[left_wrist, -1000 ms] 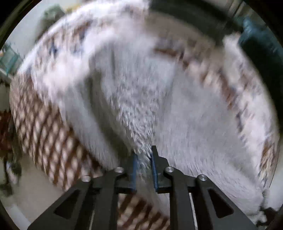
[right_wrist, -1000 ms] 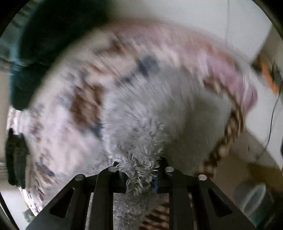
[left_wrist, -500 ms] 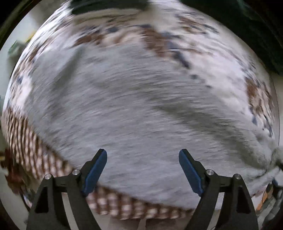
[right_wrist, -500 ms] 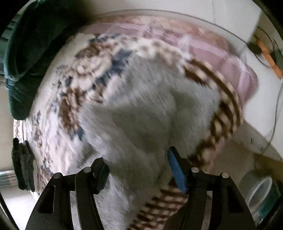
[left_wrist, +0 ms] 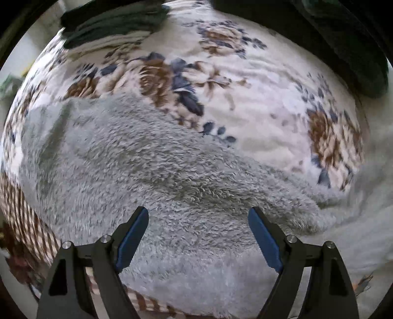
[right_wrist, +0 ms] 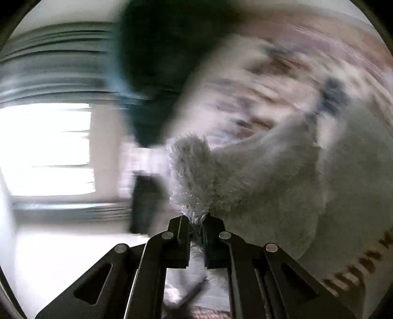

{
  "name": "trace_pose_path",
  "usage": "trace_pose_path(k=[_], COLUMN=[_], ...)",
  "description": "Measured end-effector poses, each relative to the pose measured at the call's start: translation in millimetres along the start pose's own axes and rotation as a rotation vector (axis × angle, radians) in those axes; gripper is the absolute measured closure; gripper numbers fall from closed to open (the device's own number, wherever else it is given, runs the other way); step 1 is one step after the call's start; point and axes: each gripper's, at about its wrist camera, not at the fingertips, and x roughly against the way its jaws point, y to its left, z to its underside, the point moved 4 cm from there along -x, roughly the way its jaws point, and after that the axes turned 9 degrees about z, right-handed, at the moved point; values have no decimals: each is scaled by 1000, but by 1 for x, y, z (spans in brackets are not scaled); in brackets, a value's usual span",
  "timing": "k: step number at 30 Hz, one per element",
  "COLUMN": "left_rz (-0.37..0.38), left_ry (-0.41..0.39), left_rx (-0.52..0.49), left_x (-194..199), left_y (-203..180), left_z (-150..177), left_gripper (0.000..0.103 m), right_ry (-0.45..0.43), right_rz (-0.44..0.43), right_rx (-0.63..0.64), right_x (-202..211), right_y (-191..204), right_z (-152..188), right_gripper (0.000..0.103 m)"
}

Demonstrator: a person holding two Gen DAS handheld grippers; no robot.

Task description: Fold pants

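Note:
The grey fleece pants (left_wrist: 147, 171) lie spread across a floral blanket (left_wrist: 258, 98) on the bed in the left wrist view. My left gripper (left_wrist: 197, 220) is open and empty, its blue-padded fingers (left_wrist: 132, 235) hovering just above the fleece. In the right wrist view, which is motion-blurred, my right gripper (right_wrist: 195, 224) is shut on a bunched edge of the pants (right_wrist: 196, 176) and holds it lifted, with the rest of the fleece trailing off to the right.
Dark green folded clothes (left_wrist: 110, 22) lie at the far edge of the bed, and another dark garment (left_wrist: 356, 49) at the upper right. A brown checked blanket border (left_wrist: 22, 220) runs along the left. A bright window (right_wrist: 44, 147) shows left of the right gripper.
Both grippers let go of the pants and opened half a second ago. The left stays open over the fleece; the right has shut on an edge and swung fast toward the window side.

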Motion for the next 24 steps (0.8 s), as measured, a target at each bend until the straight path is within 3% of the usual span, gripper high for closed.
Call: trace_pose_path(k=[2, 3, 5, 6, 7, 8, 9, 11, 12, 13, 14, 15, 17, 20, 21, 22, 24], left_rz=[9, 15, 15, 20, 23, 23, 31, 32, 30, 32, 36, 35, 16, -101, -147, -177, -191], left_ry=[-21, -29, -32, -26, -5, 14, 31, 55, 64, 74, 85, 96, 103, 63, 46, 36, 45], left_rx=[28, 29, 19, 11, -2, -9, -15, -48, -61, -71, -79, -90, -117, -197, -231, -255, -266], left_x=[7, 9, 6, 3, -3, -9, -15, -26, -30, -34, -37, -39, -43, -45, -47, -50, -58], left_y=[1, -2, -10, -15, -20, -24, -29, -39, -43, -47, -51, -54, -62, -74, -79, -83, -86], left_z=[1, 2, 7, 10, 14, 18, 23, 33, 37, 41, 45, 49, 53, 48, 46, 43, 37], left_gripper=[20, 20, 20, 20, 20, 20, 20, 20, 20, 20, 20, 20, 20, 20, 20, 20, 20], right_ry=[-81, -136, -175, -182, -173, -156, -131, -59, 35, 70, 81, 48, -4, -94, -100, -86, 101], right_rz=[-27, 4, 106, 217, 257, 391, 444, 480, 515, 533, 547, 556, 583, 621, 633, 645, 737], right_rx=[47, 51, 50, 25, 9, -27, -78, -187, -303, -346, -392, -385, -338, -199, -91, -29, 223], right_x=[30, 49, 63, 66, 67, 66, 64, 55, 46, 43, 45, 52, 67, 86, 82, 75, 24], right_y=[7, -7, -43, -83, -105, -149, -182, -234, -270, -284, -295, -292, -277, -217, -186, -169, -127], right_z=[-5, -8, -9, -9, -8, -6, -3, 4, 13, 17, 23, 25, 23, 19, 16, 8, 11], right_gripper=[96, 96, 96, 96, 96, 96, 96, 93, 93, 91, 83, 76, 46, 39, 35, 26, 22])
